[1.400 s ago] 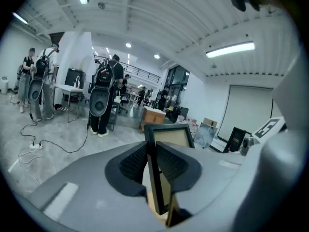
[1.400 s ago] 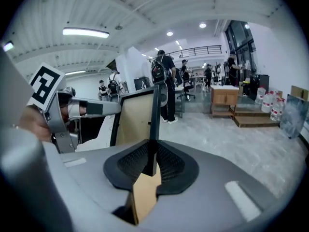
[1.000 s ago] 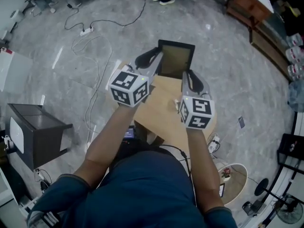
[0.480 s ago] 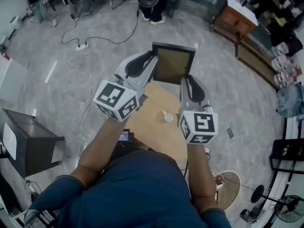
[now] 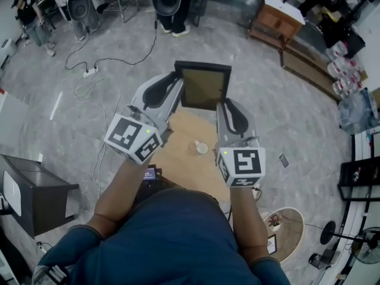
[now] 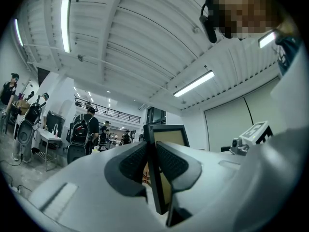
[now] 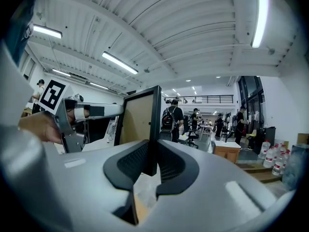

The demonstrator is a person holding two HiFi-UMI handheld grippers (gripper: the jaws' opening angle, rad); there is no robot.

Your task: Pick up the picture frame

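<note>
Nearest you, at the lower middle of the head view, sit the two black-and-white marker cubes, one at the left (image 5: 133,137) and one at the right (image 5: 240,167). They ride behind the grey jaws that reach up the picture.

Your left gripper (image 5: 177,92) is clamped on the left upright of the black rectangular picture frame with a tan panel (image 5: 205,86). In its own view the ribbed pads pinch the thin black edge with no gap showing. Your right gripper (image 5: 224,107) is closed just as tightly on the lower right edge, the bar standing straight up between its pads. Gripping opposite sides likely stops the flat frame from swinging or twisting, which a single pinch on one edge would allow.

The picture frame sits upright at the upper middle of the head view, its panel facing you. Both gripper views show the open room behind it, so I judge it lifted clear and the pick-up essentially made.

Below it, mid-picture, lies the round light wooden tabletop (image 5: 181,153) with a small white cup (image 5: 202,148) between your grippers. The cup is well apart from the frame and out of its way. Beyond spreads the grey marbled floor (image 5: 119,52), with loose cables (image 5: 89,70) at the upper left and a brown wooden cabinet (image 5: 276,19) at the upper right.
</note>
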